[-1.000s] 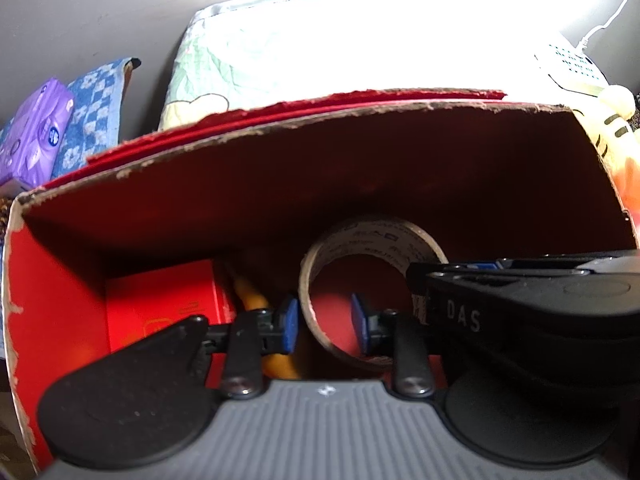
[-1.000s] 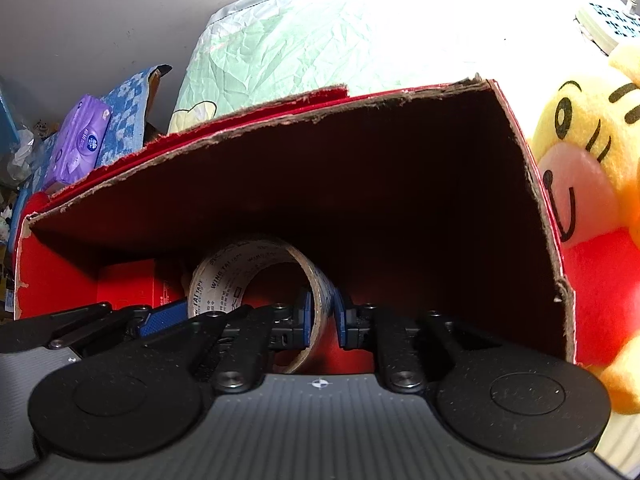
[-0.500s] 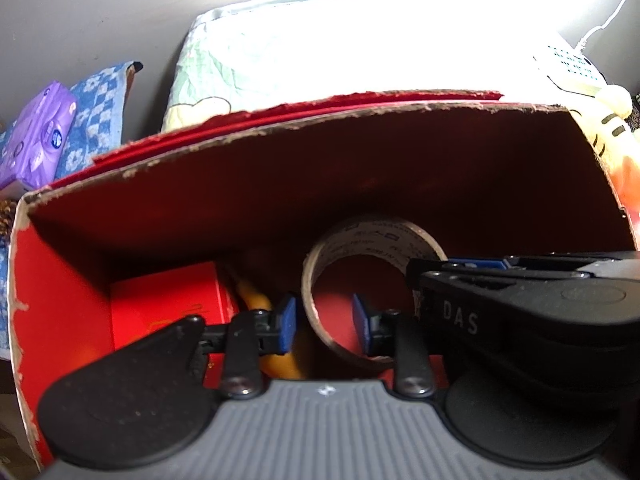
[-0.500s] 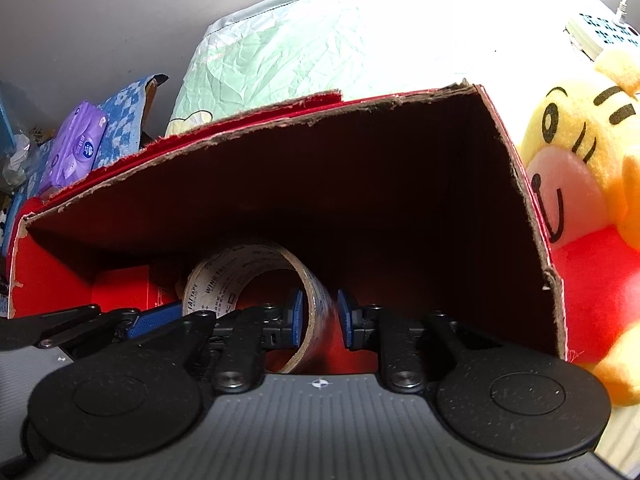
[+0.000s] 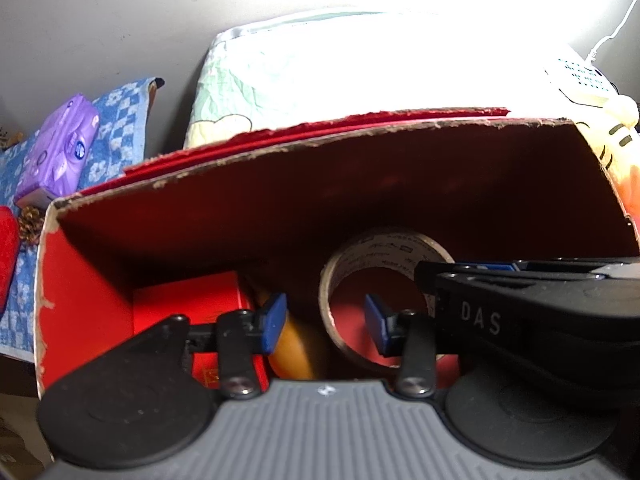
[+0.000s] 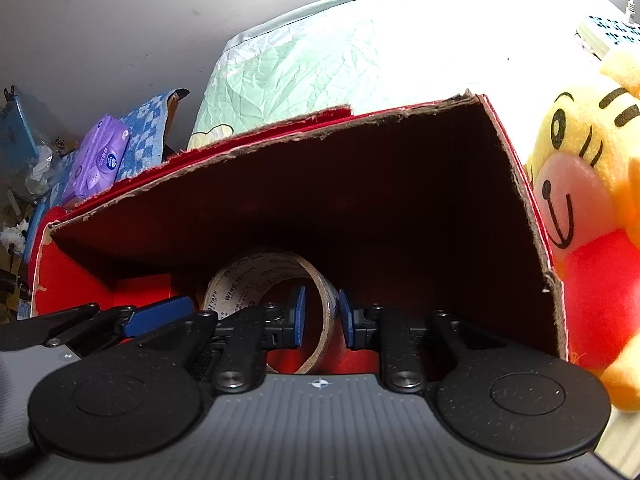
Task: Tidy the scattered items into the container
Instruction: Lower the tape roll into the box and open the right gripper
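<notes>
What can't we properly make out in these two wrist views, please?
- Box floor: mostly hidden, both views, by the tongs' bodies and deep shadow.
- Orange item: left view, only a sliver shows between the small red box and the tape roll; identity unclear.
- Tape roll's lower edge: right view, behind the right tongs.
- Plush toy: cut off by the right edge.

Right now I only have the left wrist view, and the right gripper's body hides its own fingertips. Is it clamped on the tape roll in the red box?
Observer: No. The right wrist view shows the right gripper straddling the right side of the tape roll, jaws open, a gap at each pad.
Operator: Anything to the right of the box that I might bump?
Observer: Yes, a yellow plush toy sits just outside the right wall of the red box, facing the camera.
</notes>
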Available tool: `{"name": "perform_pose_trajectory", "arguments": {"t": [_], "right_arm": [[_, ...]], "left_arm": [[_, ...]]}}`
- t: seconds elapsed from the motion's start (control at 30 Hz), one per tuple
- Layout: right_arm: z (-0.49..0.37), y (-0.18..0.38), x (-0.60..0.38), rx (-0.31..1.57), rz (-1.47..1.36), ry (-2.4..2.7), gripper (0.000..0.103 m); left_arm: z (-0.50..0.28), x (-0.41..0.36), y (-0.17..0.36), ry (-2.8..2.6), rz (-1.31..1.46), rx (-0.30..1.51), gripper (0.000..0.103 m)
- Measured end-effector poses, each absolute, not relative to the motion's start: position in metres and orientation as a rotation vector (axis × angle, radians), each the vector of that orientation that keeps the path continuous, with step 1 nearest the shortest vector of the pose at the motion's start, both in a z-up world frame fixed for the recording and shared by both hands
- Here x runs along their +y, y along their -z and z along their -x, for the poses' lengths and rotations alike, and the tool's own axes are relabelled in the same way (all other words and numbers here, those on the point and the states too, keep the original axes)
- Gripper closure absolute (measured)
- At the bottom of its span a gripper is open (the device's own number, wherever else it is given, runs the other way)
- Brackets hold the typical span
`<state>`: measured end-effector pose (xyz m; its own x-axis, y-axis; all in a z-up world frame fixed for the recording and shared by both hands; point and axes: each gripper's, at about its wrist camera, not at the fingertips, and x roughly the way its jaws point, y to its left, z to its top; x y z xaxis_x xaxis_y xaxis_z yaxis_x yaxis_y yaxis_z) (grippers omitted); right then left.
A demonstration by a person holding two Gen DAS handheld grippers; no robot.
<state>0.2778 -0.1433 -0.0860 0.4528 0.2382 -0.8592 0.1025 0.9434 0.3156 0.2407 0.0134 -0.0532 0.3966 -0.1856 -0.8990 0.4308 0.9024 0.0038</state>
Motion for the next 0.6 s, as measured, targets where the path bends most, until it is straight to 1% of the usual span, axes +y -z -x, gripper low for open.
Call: {"name": "perform_pose_trajectory", "arguments": {"t": [0.47,0.6], "right_arm": [[-0.2798,0.0871,-0.1432,1.086,-0.353,-0.088,0.08],[-0.2786,0.0834,-0.1427,1.056,-0.334,-0.076,0.08]], "left_arm": [[-0.2401,0.0094,0.0516,0.371,-0.285,1.067,0.057],[-0.2377,0.0096,0.0496,0.366,-0.282,1.047,0.054]]}}
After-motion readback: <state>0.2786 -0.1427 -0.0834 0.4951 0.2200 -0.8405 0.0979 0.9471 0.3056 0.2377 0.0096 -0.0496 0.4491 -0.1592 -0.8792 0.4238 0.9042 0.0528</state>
